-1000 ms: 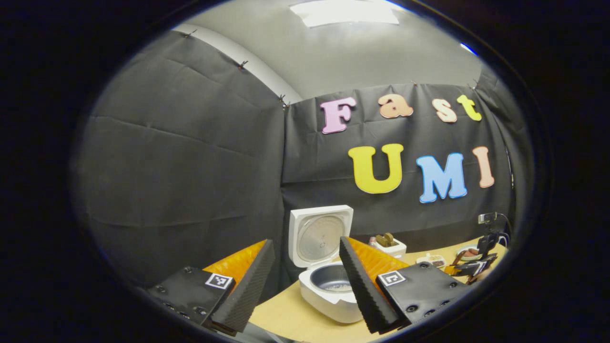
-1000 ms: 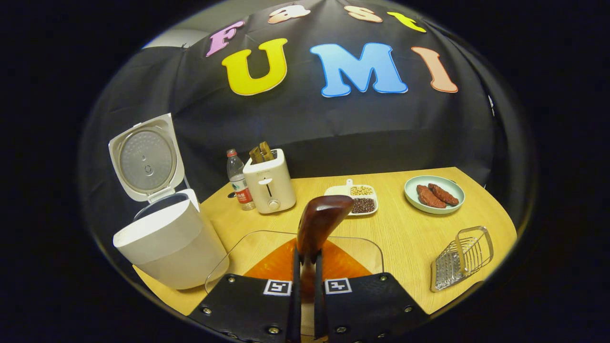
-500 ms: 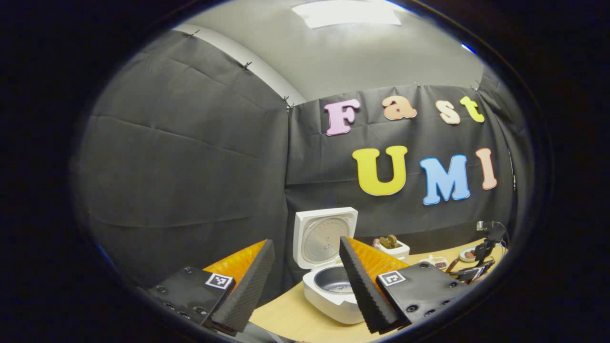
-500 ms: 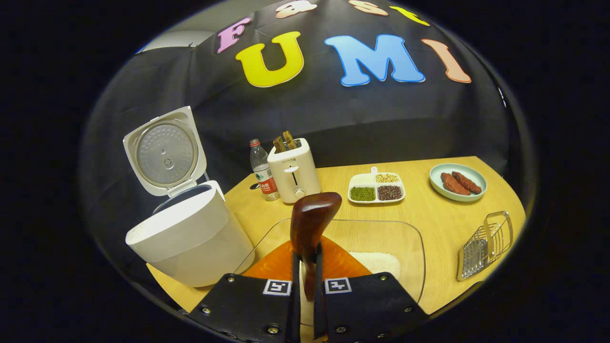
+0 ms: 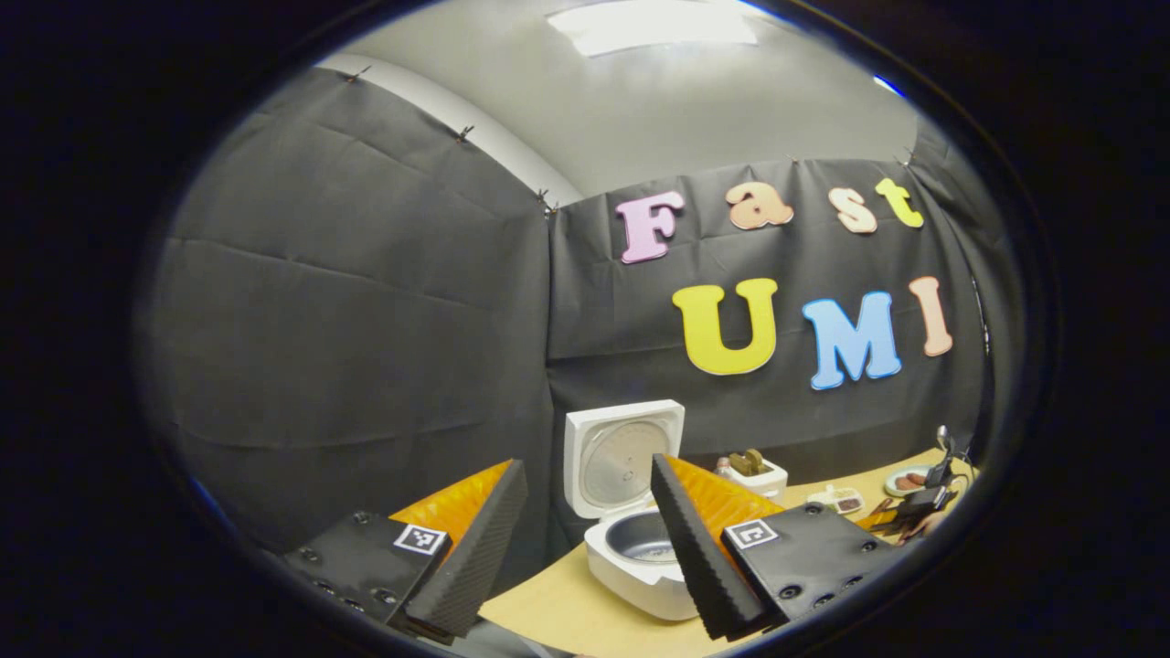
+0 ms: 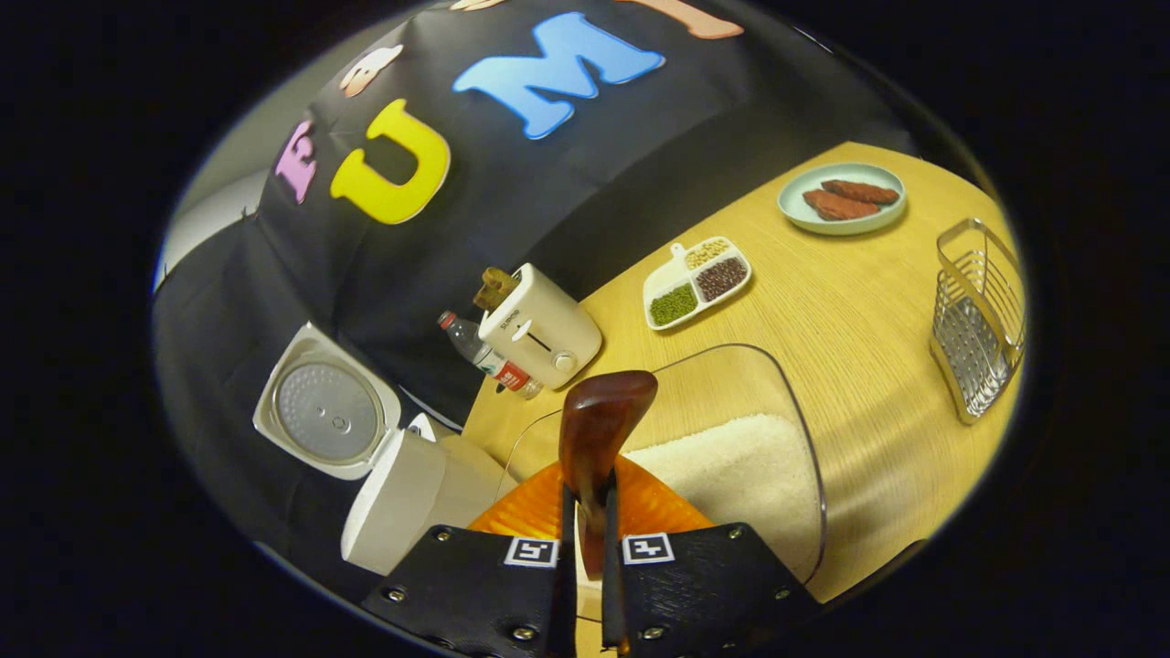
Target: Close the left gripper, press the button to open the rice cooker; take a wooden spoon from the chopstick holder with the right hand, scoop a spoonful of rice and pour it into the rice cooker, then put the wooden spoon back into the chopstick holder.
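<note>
While clamped on the smooth wooden spoon [image 6: 599, 429], right gripper [image 6: 590, 539] overhangs grainy rice [image 6: 740, 466].

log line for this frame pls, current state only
left gripper: open, idle | right gripper: shut on wooden spoon | spoon above rice container | rice cooker: lid open

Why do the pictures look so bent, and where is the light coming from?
Both come from fisheye lenses, so straight lines bow. In the right gripper view the table edge curves and the scene sits tilted. In the left gripper view a ceiling light is blown out white, while the rice cooker below stays evenly lit. In the right gripper view a soft sheen lies on the clear rice container rim.
</note>
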Demonstrator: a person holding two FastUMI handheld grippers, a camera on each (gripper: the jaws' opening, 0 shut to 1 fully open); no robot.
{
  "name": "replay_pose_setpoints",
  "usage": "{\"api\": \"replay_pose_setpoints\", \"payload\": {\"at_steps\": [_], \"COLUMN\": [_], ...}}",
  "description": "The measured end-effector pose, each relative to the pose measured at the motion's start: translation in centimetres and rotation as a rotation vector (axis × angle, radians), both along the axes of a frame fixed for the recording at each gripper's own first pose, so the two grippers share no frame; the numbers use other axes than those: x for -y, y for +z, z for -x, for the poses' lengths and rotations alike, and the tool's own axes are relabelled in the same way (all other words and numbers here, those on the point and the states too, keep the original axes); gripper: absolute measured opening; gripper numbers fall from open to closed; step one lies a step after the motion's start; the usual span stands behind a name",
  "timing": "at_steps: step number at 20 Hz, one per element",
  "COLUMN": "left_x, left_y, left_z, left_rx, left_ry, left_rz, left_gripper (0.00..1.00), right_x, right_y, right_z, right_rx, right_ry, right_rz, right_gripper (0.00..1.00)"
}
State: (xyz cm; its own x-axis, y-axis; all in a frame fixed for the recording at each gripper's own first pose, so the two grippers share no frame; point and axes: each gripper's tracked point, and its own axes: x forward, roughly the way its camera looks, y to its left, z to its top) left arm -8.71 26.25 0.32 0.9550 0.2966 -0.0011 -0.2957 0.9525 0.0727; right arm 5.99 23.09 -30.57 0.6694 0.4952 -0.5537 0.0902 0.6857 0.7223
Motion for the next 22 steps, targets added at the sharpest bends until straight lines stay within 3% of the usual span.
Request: {"api": "replay_pose_setpoints", "payload": {"at_steps": [4,12,18,22], "left_x": [0.8,1.9,1.0,0.4], "left_y": [1.3,0.5,0.2,-0.2], "left_z": [-0.1,-0.7,-1.0,-0.8], "left_rx": [0.016,0.016,0.031,0.039], "left_ry": [-0.012,-0.039,-0.033,-0.026], "left_rz": [-0.017,0.005,0.04,0.062], "left_gripper": [0.94,0.95,0.95,0.94], "right_x": [1.5,3.4,1.9,-0.2], "right_y": [0.7,2.6,5.8,9.0], "right_z": [-1.0,-2.5,-2.8,-3.1], "right_rx": [-0.048,-0.085,-0.104,-0.086], "right_ry": [-0.097,-0.197,-0.214,-0.181], "right_rz": [-0.137,-0.349,-0.509,-0.565], "right_gripper": [0.11,0.11,0.11,0.11]}}
